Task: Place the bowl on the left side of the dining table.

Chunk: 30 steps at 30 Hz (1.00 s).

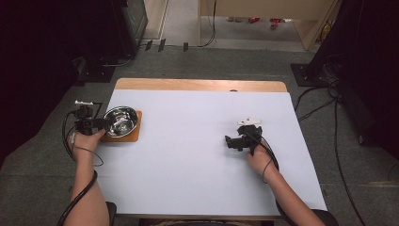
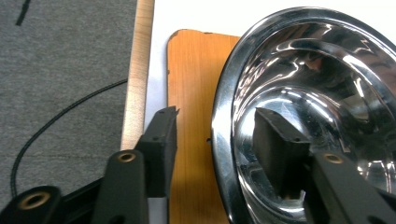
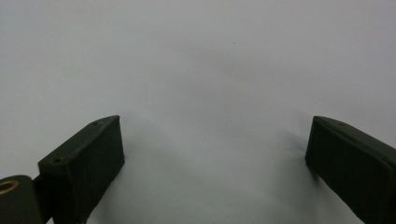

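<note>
A shiny steel bowl (image 1: 120, 120) sits on a small wooden board (image 1: 133, 136) near the table's left edge. My left gripper (image 1: 104, 123) is at the bowl's left side. In the left gripper view its jaws (image 2: 217, 123) straddle the bowl's rim (image 2: 224, 140): one finger (image 2: 161, 140) stands outside over the board (image 2: 191, 93), the other finger (image 2: 278, 144) inside the bowl. There is a gap on both sides of the rim, so the gripper is open. My right gripper (image 1: 229, 141) rests at the right middle of the white table sheet (image 1: 188, 155), open (image 3: 215, 135), with nothing between its fingers.
The table's wooden edge (image 1: 197, 84) runs along the far side and, in the left gripper view, close beside the board (image 2: 137, 70). Grey carpet (image 2: 60, 56) with a black cable lies beyond it. Dark equipment and cables (image 1: 329, 94) surround the table.
</note>
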Tool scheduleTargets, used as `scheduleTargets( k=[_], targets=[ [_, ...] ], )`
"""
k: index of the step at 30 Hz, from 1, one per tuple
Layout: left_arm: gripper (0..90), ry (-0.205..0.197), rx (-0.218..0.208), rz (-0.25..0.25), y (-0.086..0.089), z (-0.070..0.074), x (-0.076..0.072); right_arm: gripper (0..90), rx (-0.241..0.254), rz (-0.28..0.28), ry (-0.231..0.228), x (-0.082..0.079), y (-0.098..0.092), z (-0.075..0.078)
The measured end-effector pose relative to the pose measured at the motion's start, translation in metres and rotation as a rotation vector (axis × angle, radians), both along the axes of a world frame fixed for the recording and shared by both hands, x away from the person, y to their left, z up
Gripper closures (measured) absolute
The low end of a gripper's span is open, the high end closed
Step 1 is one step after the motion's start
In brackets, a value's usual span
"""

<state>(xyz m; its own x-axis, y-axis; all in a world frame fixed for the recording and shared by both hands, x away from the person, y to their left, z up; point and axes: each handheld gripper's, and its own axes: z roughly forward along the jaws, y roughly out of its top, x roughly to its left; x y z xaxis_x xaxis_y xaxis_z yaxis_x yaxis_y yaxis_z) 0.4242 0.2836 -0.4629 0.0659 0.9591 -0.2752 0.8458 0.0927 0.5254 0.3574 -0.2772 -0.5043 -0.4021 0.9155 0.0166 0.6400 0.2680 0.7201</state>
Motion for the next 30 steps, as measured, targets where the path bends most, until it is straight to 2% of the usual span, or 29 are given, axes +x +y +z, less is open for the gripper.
scheduleTargets(
  k=[10, 17, 25, 30],
  targets=[
    [39.3, -0.021, 0.045, -0.008, -0.003, 0.01, -0.004, 4.1, 0.001, 0.0, 0.0, 0.0, 0.0, 0.0],
    [37.0, -0.036, 0.031, -0.001, -0.001, 0.019, -0.008, 4.0, 0.0, 0.0, 0.001, 0.0, 0.0, 0.0],
    [35.9, -0.038, 0.052, 0.001, -0.008, 0.032, -0.01, 4.1, 0.0, -0.001, 0.001, 0.0, 0.0, 0.0],
    [35.2, -0.057, 0.065, 0.0, -0.012, 0.04, -0.013, 4.0, 0.0, -0.001, 0.001, 0.0, 0.0, 0.0]
  ],
)
